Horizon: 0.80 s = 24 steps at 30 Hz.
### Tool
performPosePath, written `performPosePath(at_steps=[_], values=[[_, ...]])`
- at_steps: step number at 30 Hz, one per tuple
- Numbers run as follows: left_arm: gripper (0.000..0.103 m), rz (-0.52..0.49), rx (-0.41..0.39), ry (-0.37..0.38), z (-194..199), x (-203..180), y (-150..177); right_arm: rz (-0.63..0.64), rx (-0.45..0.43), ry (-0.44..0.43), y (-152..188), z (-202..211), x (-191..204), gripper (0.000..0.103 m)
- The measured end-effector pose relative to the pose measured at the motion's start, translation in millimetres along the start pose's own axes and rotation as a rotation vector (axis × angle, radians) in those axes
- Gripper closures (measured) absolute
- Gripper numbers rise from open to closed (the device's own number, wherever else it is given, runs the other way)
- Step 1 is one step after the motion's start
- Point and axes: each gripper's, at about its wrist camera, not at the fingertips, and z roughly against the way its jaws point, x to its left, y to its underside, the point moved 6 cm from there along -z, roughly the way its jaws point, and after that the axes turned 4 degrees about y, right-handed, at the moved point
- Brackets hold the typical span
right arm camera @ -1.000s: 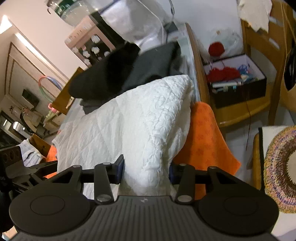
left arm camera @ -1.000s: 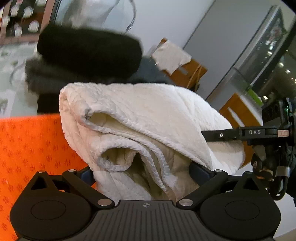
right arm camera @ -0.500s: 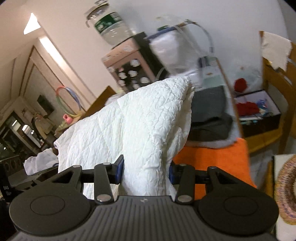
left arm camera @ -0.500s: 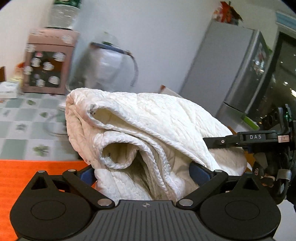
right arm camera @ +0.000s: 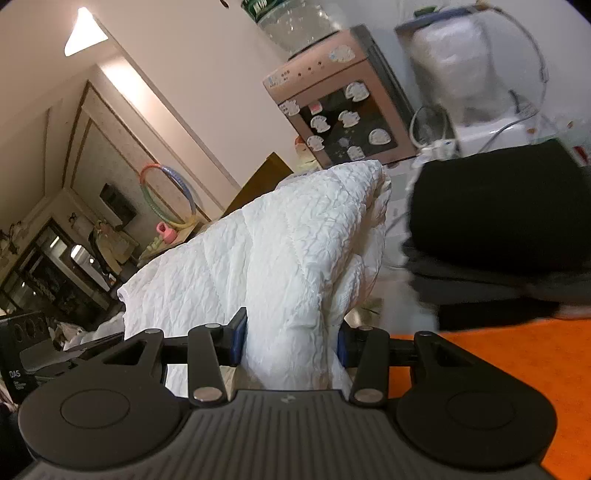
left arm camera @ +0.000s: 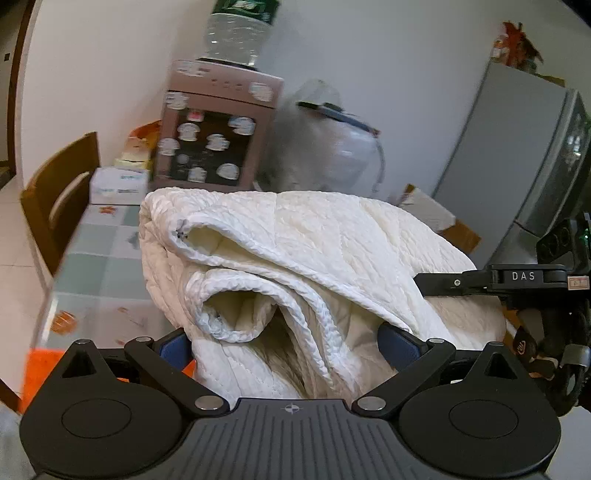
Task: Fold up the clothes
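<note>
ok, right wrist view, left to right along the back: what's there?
Hoop → white quilted garment held in the right tongs → sticker-covered cabinet → black folded clothes, with the orange cloth below them.

Warm indoor light, fairly bright; a ceiling lamp (right arm camera: pixel 83 38) glares at the right view's upper left; both views bend strongly toward dark rounded corners; the water bottle (left arm camera: pixel 238 35) and black clothes (right arm camera: pixel 498 206) smear with motion blur; the white garment (left arm camera: pixel 295 251) stays sharp.
</note>
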Motion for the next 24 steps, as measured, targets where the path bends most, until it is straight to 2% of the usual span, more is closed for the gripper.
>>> performPosePath(at_steps=[7, 18, 24], values=[[0.002, 0.004, 0.024, -0.019, -32, 64, -19, -0.018, 0.001, 0.026, -10, -80, 11, 0.054], [0.002, 0.051, 0.069, -0.001, -130, 121, -23, -0.038, -0.015, 0.12, -30, -172, -48, 0.054], [0.002, 0.062, 0.095, -0.016, -164, 138, -8, -0.045, 0.0, 0.173, -21, -198, -77, 0.05]])
